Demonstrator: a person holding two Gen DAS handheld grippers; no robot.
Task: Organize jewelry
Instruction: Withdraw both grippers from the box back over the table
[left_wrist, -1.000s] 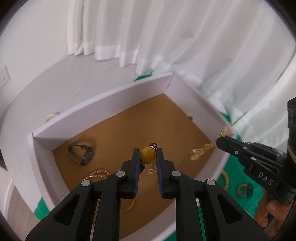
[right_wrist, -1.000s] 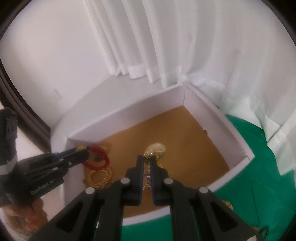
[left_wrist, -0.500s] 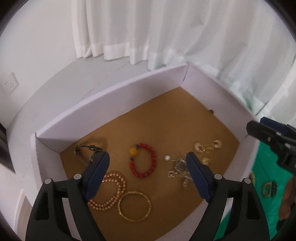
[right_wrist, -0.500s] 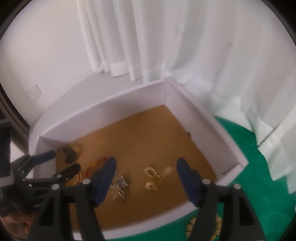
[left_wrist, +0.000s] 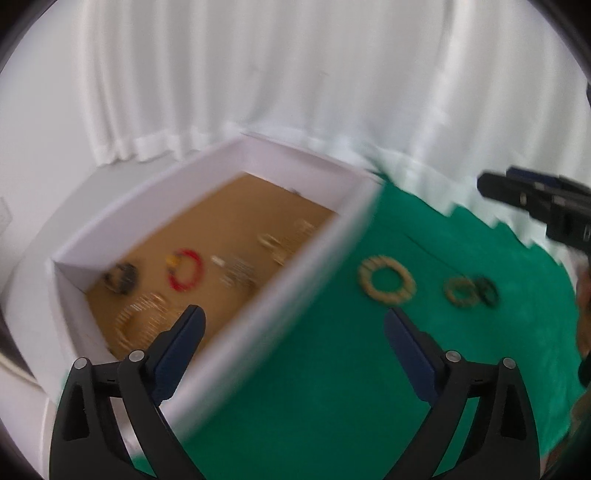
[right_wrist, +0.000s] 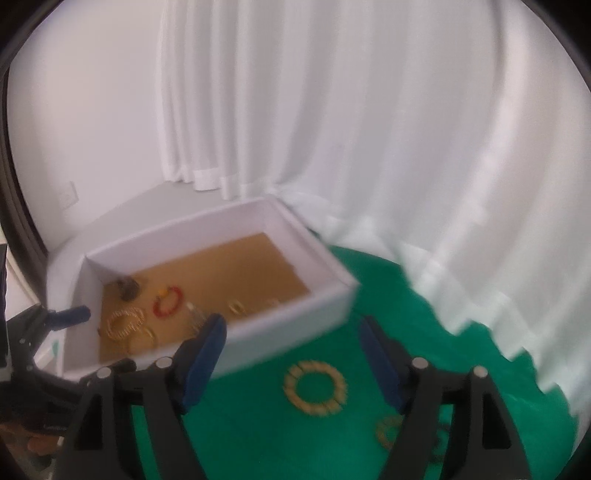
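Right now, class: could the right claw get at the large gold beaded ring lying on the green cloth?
Probably yes. The right claw stands open and empty, the large gold beaded ring lies flat between its fingers' lines, and the green cloth around it is bare. The white box sits behind.

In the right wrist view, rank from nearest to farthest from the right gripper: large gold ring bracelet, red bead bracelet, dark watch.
1. Large gold ring bracelet, on the green cloth, just ahead of the right gripper.
2. Red bead bracelet, inside the white box, left.
3. Dark watch, box's far-left corner.
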